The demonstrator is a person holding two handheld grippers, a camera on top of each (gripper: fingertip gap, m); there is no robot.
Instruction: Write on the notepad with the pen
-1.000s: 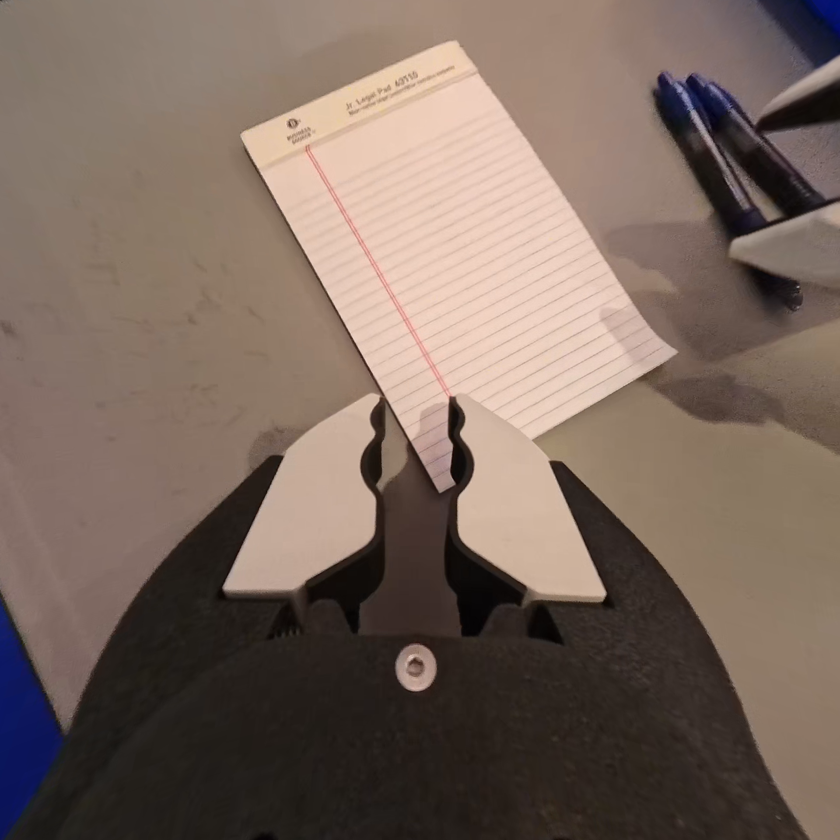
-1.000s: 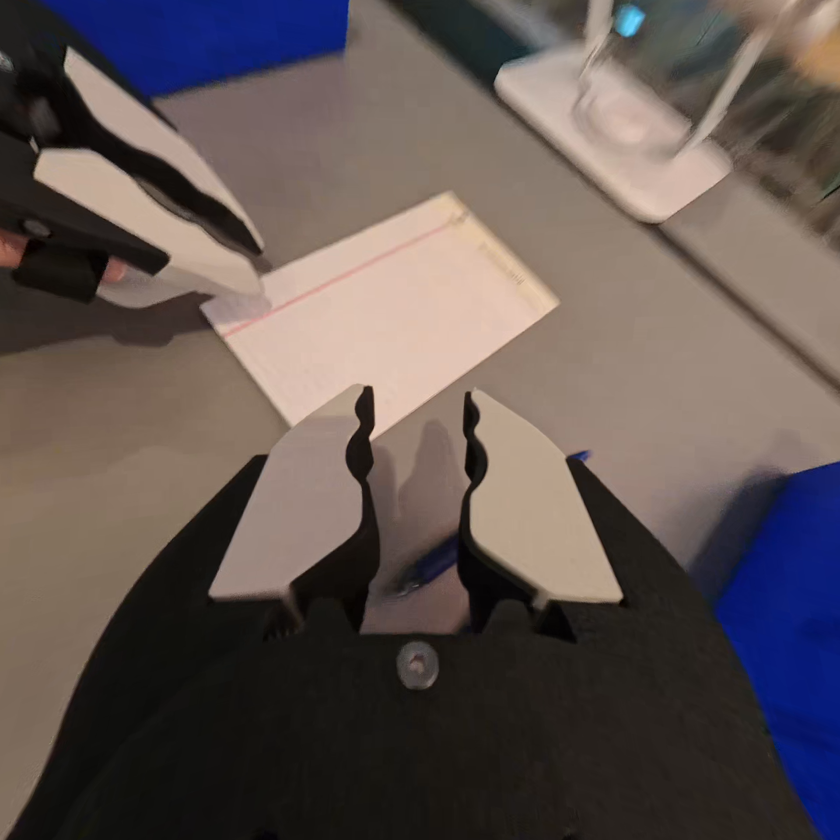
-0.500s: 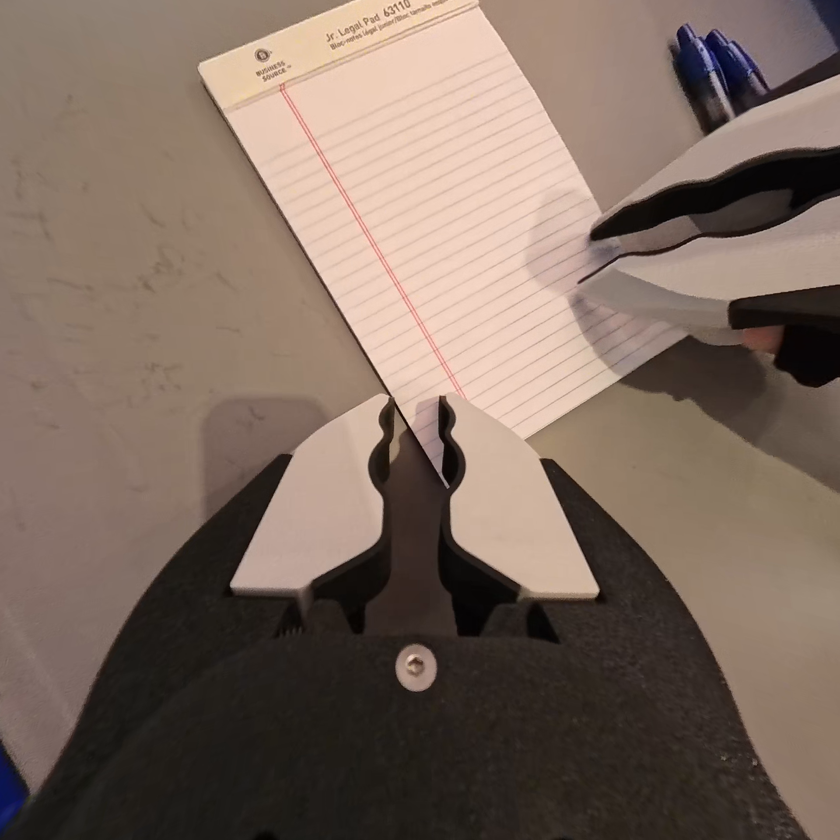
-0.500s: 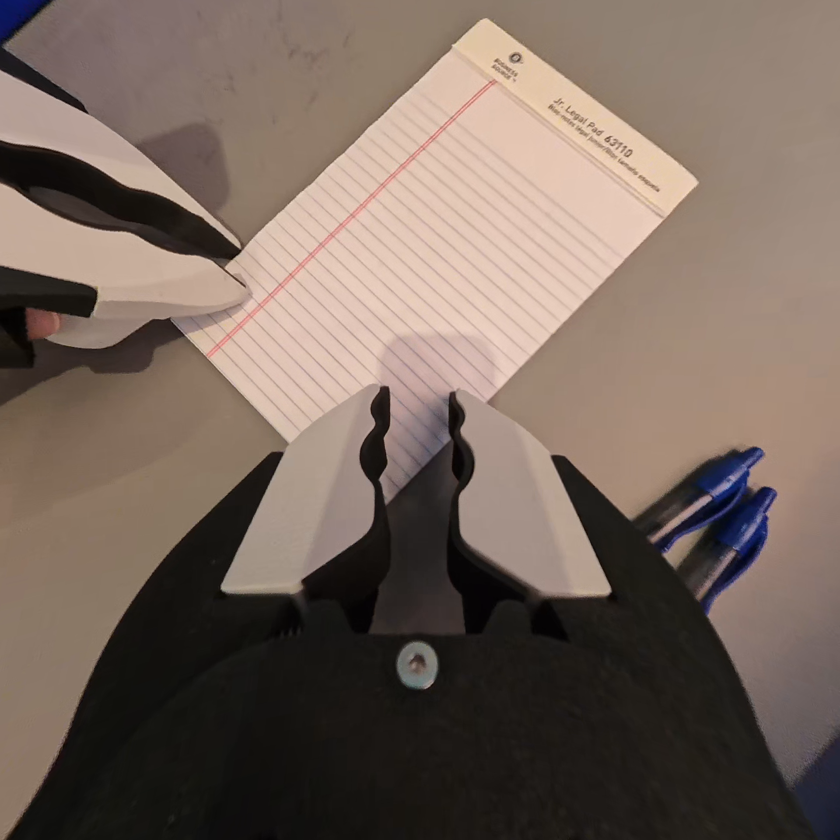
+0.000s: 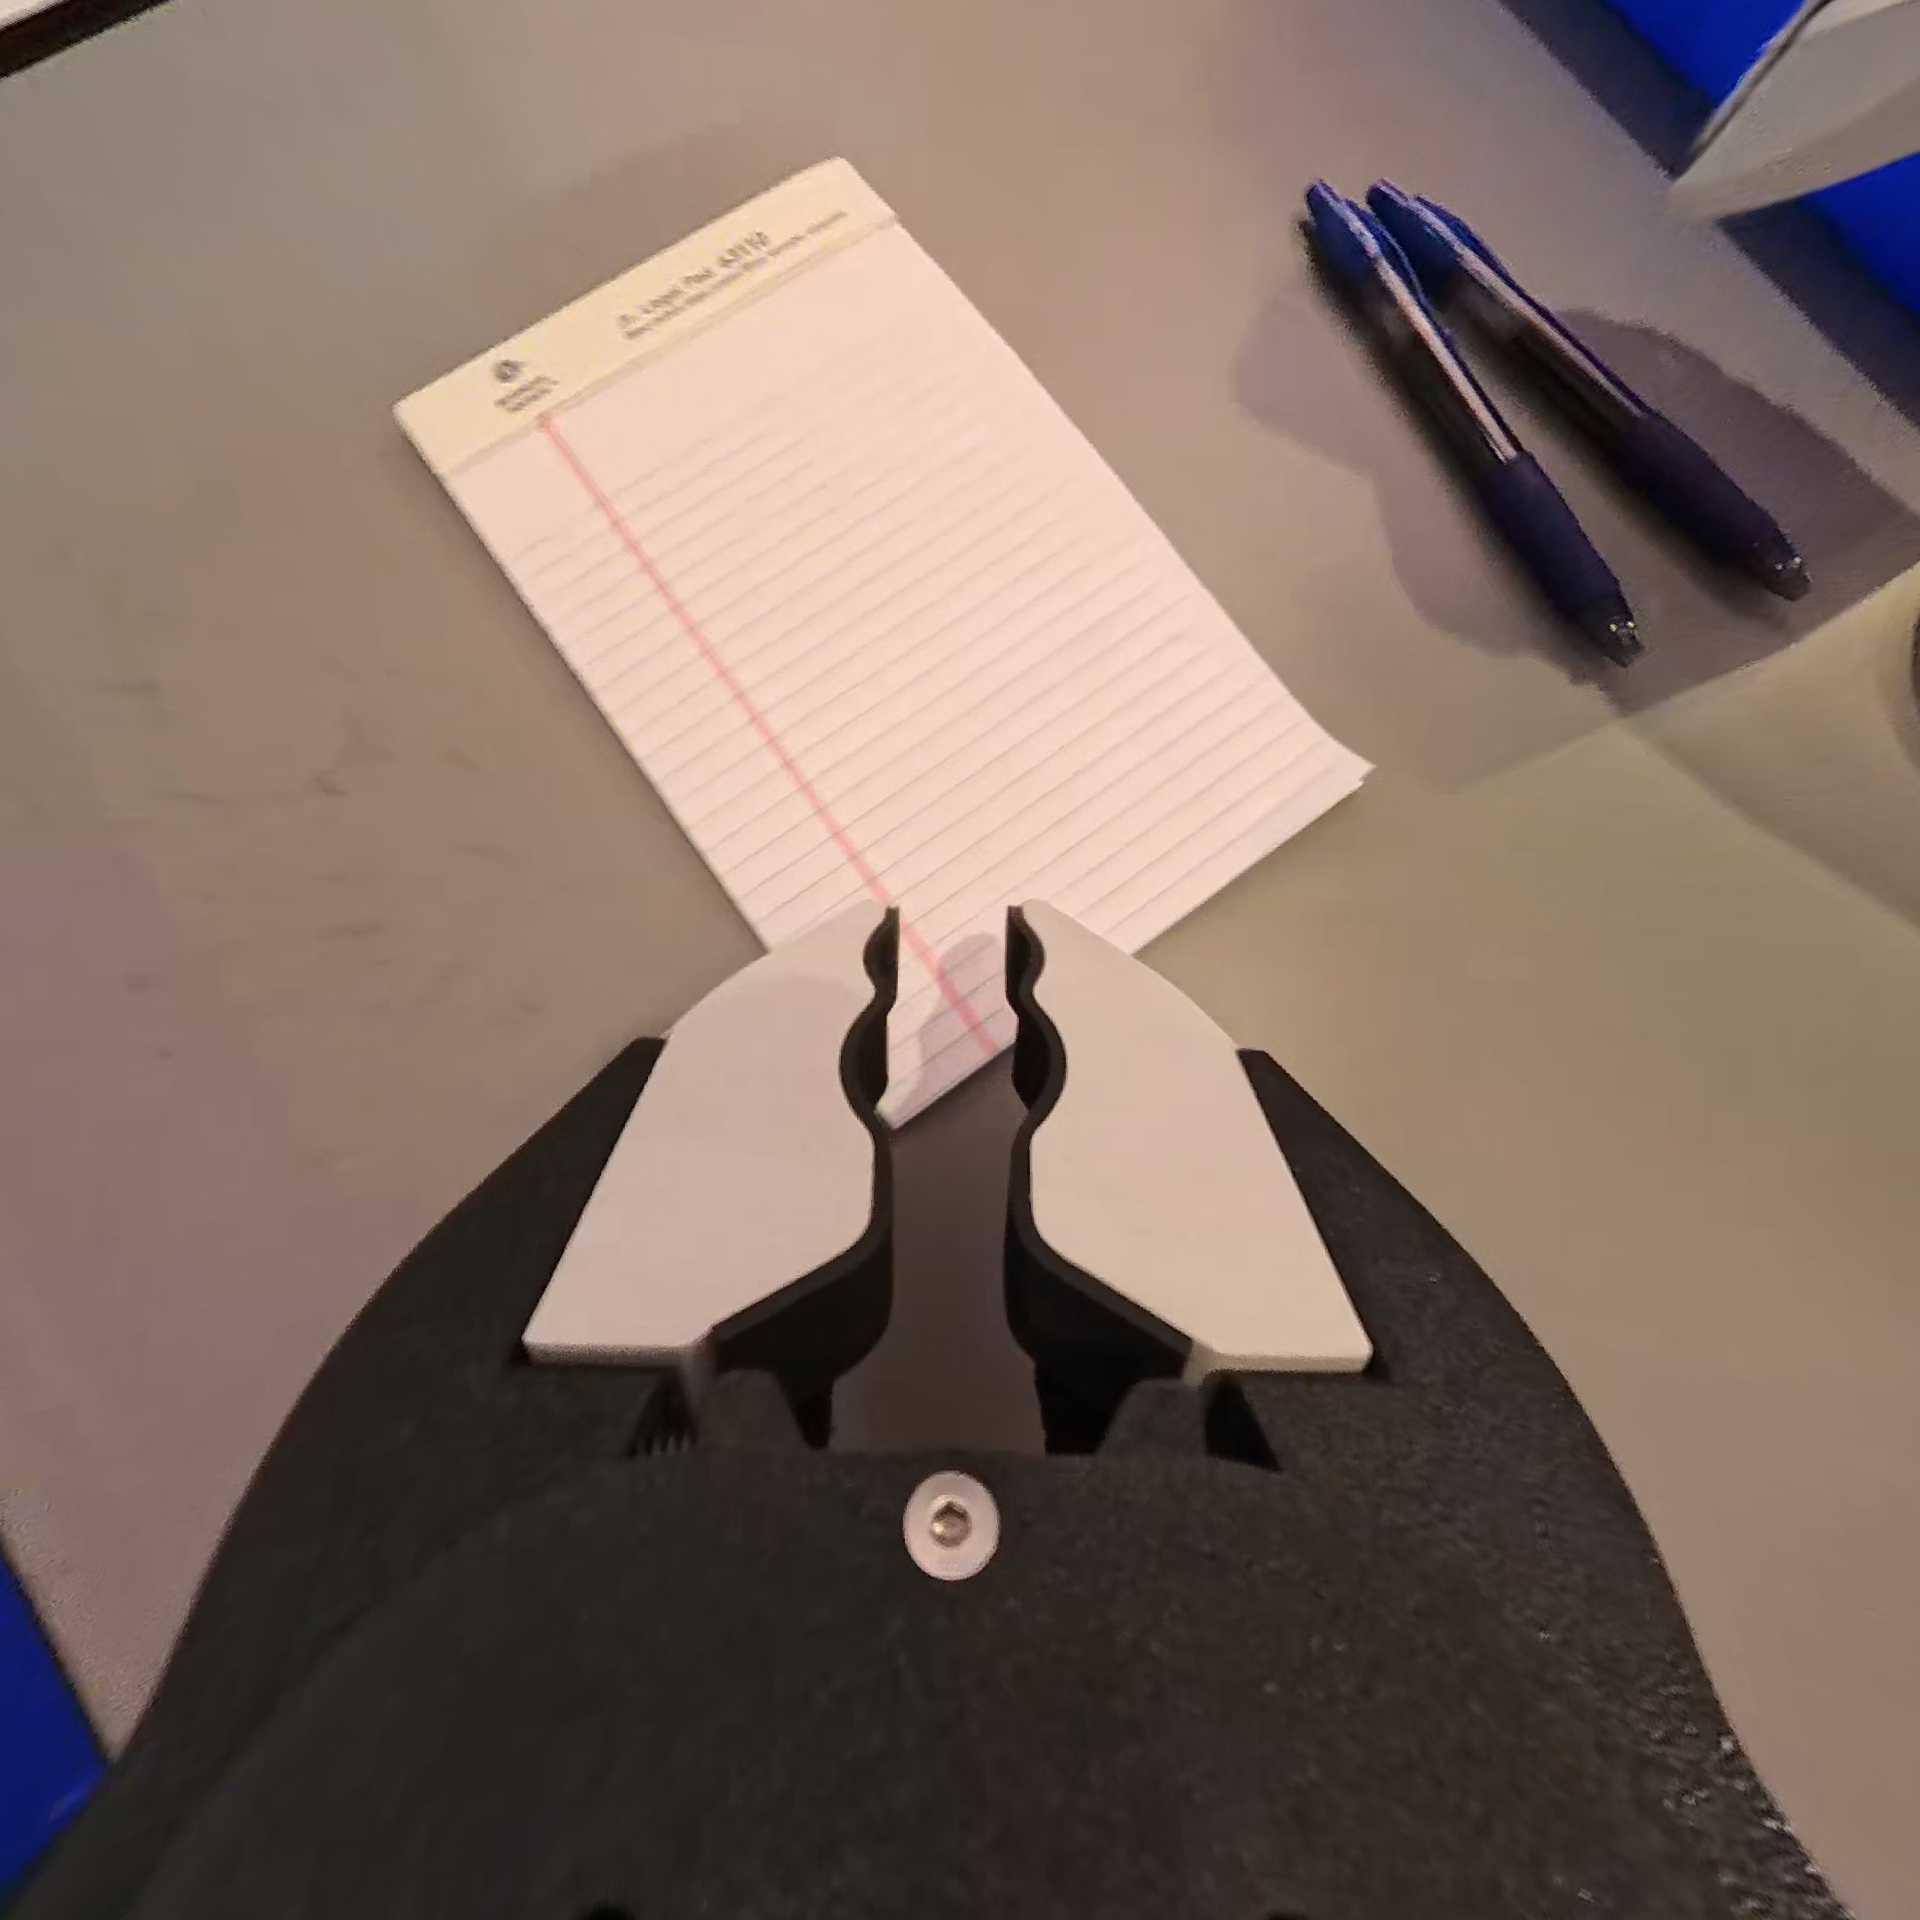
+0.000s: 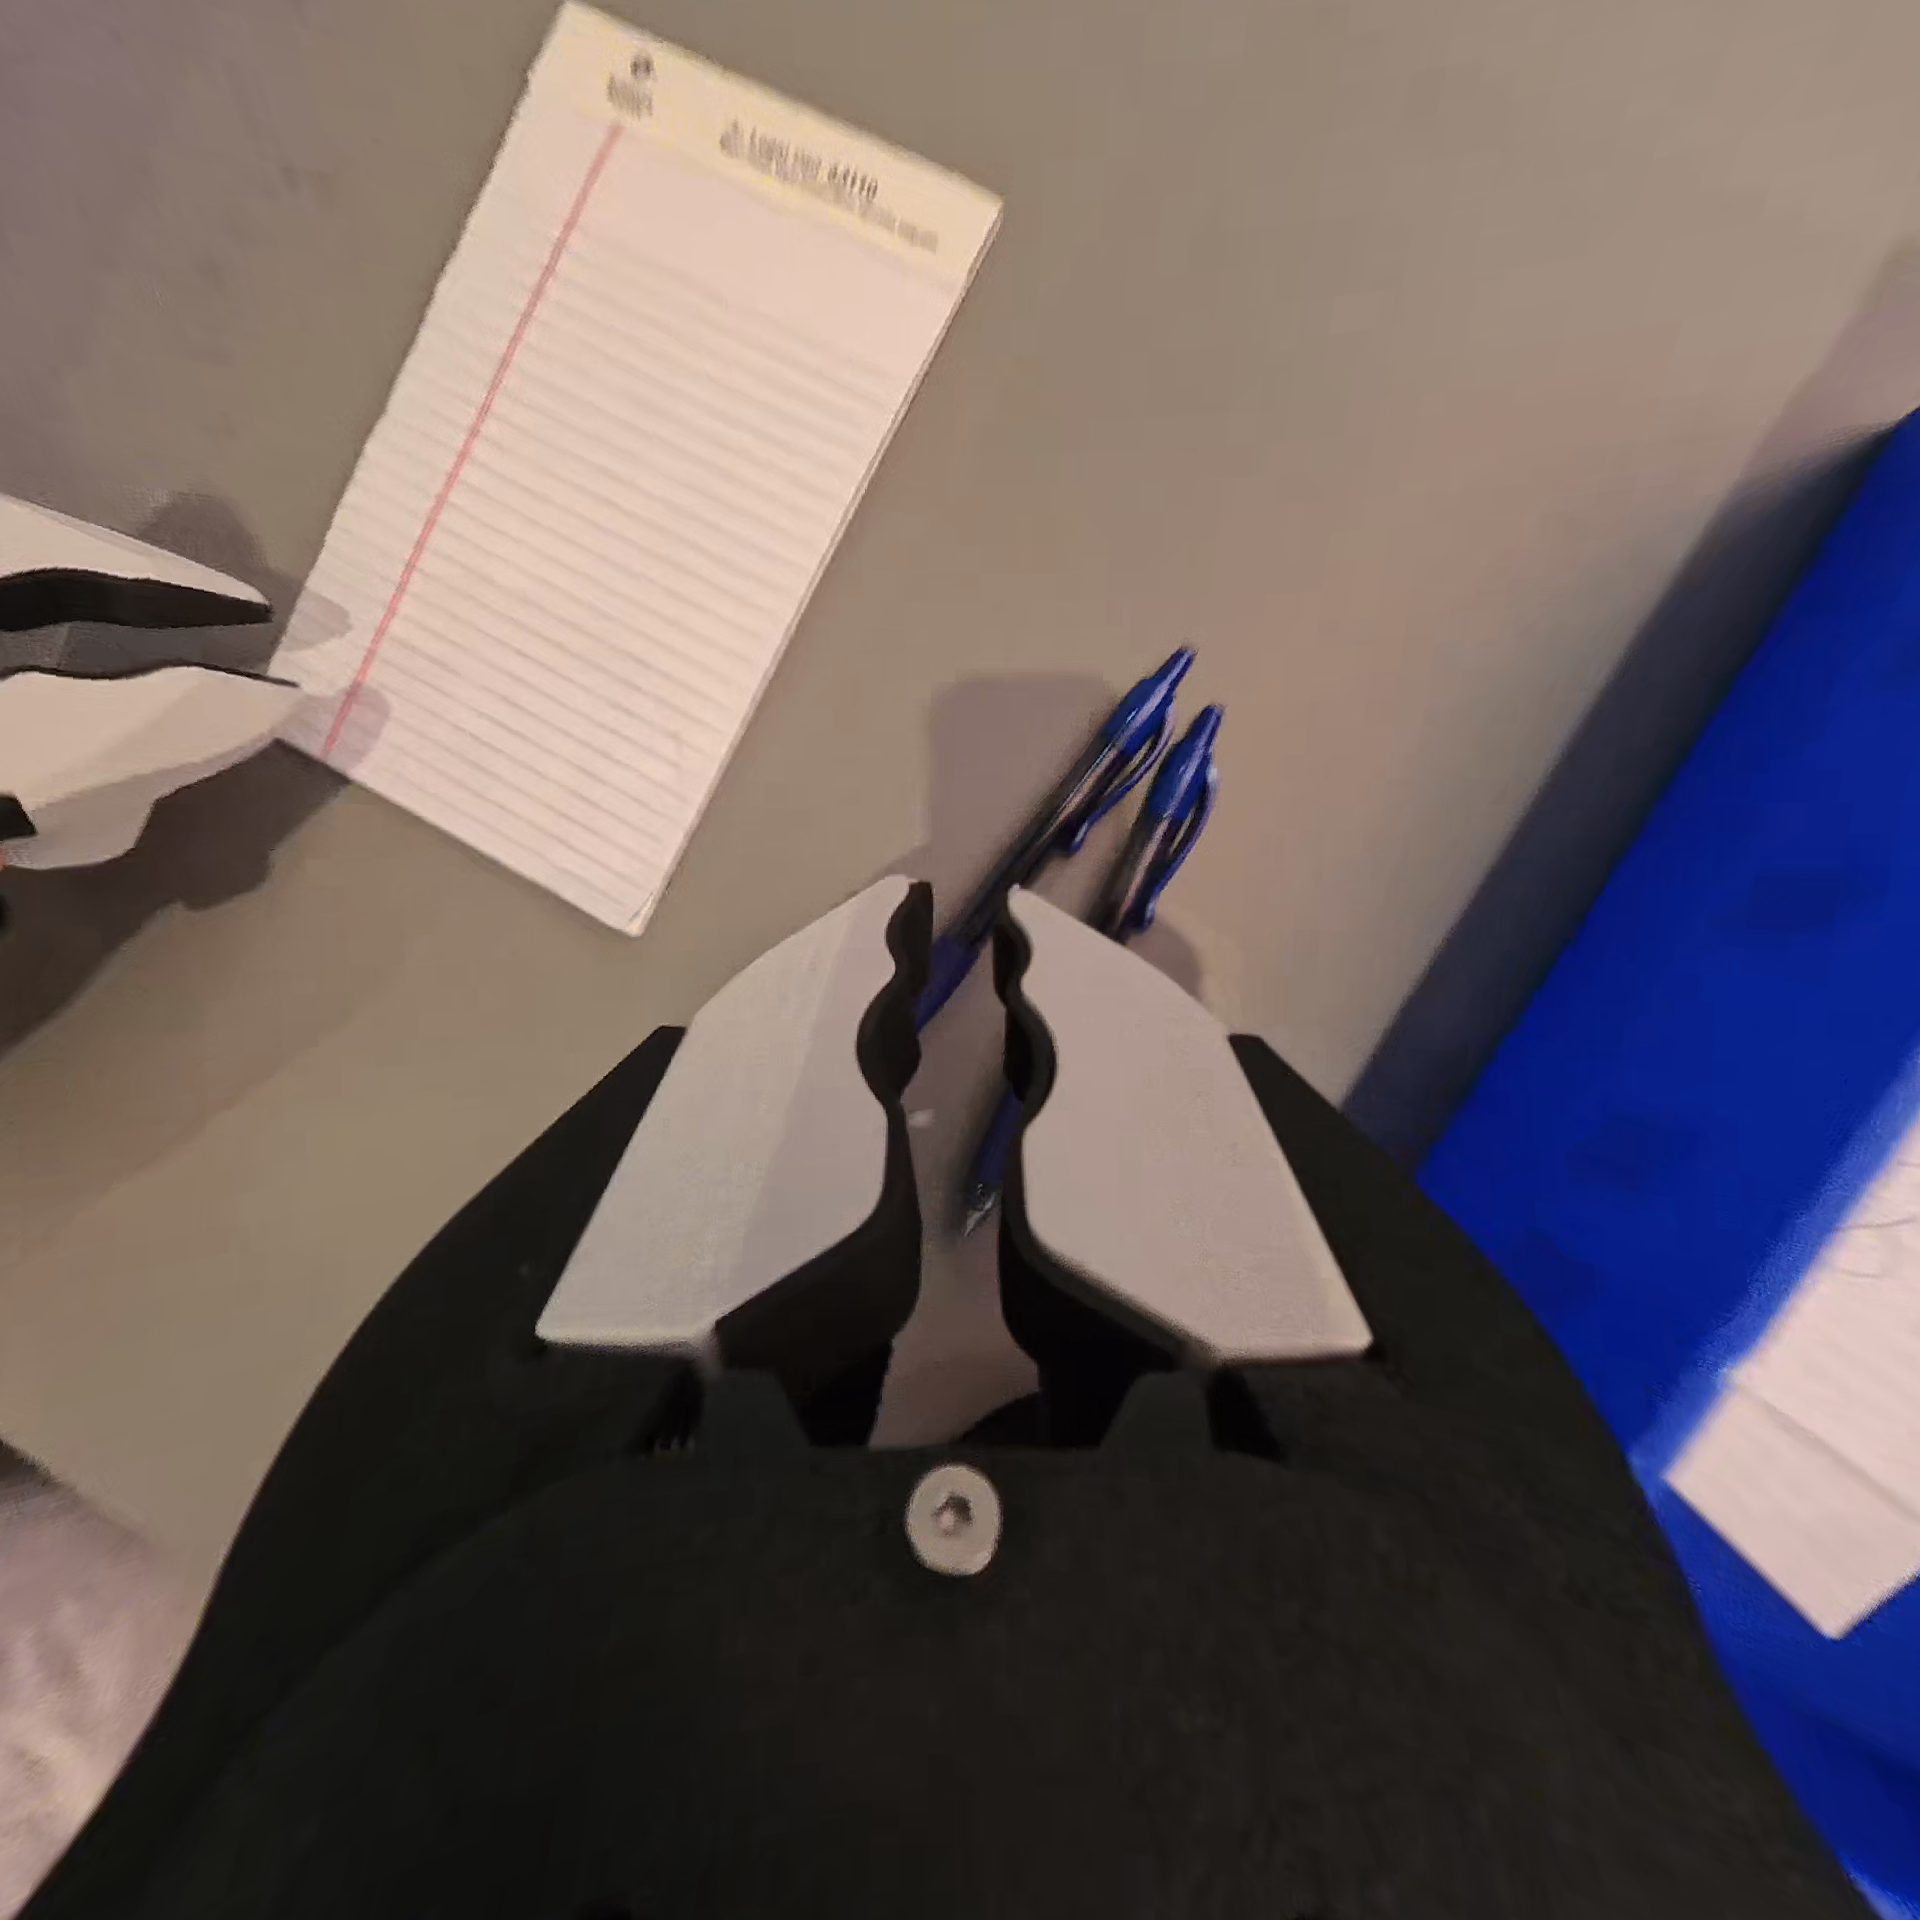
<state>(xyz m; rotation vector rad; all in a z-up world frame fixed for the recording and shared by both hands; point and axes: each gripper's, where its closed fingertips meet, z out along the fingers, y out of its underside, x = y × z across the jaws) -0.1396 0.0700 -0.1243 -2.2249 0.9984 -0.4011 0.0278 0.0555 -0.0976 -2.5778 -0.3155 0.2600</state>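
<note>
A white lined notepad with a red margin line lies on the grey table; it also shows in the right wrist view. Two blue pens lie side by side to its right. My left gripper is open and empty over the pad's near corner. My right gripper is open and empty, hovering over the pens. One pen runs under its left finger, and the other pen's tip shows between the fingers. The left gripper also shows in the right wrist view.
A blue bin holding a white sheet stands right of the pens. One finger of the right gripper shows at the top right of the left wrist view. A blue object sits at the table's lower left edge. The grippers' ends are close to 15 centimetres from one another.
My right gripper has moved right, from over the pad's corner to over the two pens. My left gripper has pulled back a little and its jaws stand slightly wider.
</note>
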